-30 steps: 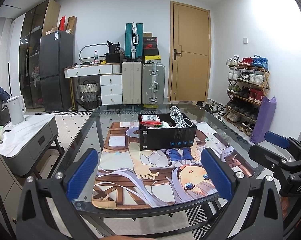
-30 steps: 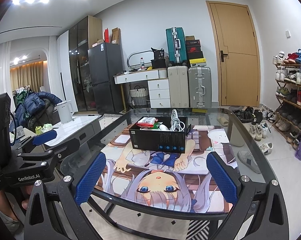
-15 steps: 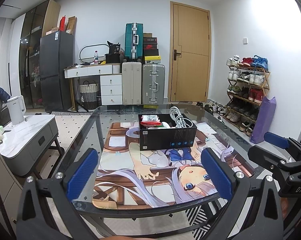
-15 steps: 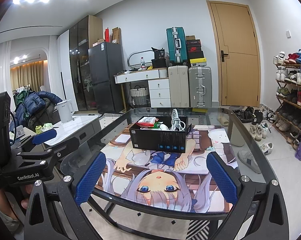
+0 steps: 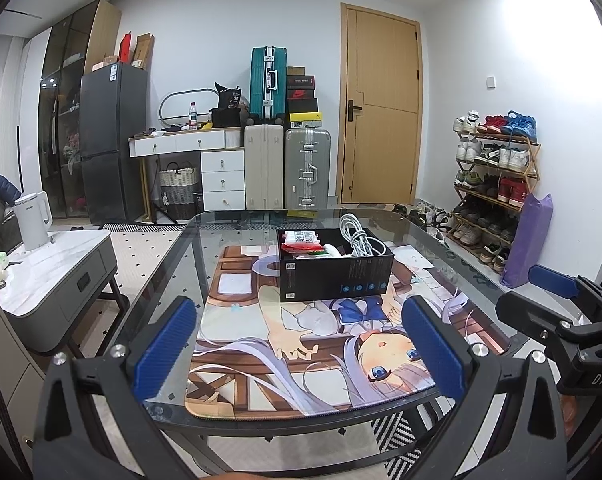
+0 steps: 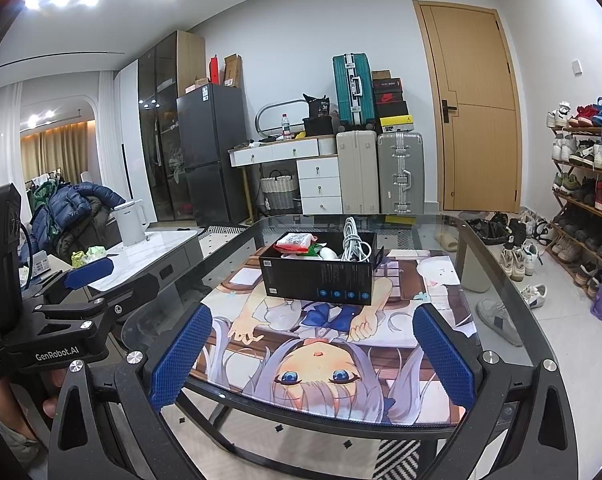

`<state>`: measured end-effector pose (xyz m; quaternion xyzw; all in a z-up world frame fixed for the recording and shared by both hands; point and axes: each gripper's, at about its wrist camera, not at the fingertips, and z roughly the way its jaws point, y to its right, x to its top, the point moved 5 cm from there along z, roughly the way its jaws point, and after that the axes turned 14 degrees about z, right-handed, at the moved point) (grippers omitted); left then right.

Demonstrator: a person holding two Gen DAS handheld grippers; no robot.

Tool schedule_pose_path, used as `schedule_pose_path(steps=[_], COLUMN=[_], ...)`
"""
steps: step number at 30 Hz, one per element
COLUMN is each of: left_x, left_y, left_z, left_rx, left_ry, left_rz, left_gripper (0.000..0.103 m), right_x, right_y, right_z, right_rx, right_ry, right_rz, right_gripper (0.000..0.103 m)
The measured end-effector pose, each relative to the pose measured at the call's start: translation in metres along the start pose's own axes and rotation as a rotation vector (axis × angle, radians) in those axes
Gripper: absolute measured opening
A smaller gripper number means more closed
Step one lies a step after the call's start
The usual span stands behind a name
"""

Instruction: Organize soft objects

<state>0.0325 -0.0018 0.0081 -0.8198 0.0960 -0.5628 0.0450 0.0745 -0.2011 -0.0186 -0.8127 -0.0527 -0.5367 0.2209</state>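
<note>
Grippers: left gripper (image 5: pixel 299 344) and right gripper (image 6: pixel 313 354) are held side by side over the near edge of the tabletop (image 5: pixel 205 240), each with blue pads spread wide and nothing between them or touching them. Comparison with the views a second ago shows virtually no change in either, so the task appears not yet begun or paused. Beyond lies a printed mat (image 5: pixel 261 344), bare along its near part. Toward the far edge stands an open black box (image 5: pixel 337 276) on the mat, holding a red-and-white packet (image 5: pixel 301 238) at its left and a coiled white cable (image 5: pixel 357 236) at its right; other contents are too small to identify.
</note>
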Motion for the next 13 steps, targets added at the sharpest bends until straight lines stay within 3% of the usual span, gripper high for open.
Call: schedule_pose_path(steps=[13], left_x=[-0.0008], left_y=[-0.0005], left_z=[0.0003], left_rx=[0.0], left_ry=[0.001], left_rz=[-0.001], left_gripper=[0.103], right_x=[0.0001], right_y=[-0.0002], right_z=[-0.001], right_rx=[0.001], right_ry=[-0.001], right_rz=[0.001], right_gripper=[0.102])
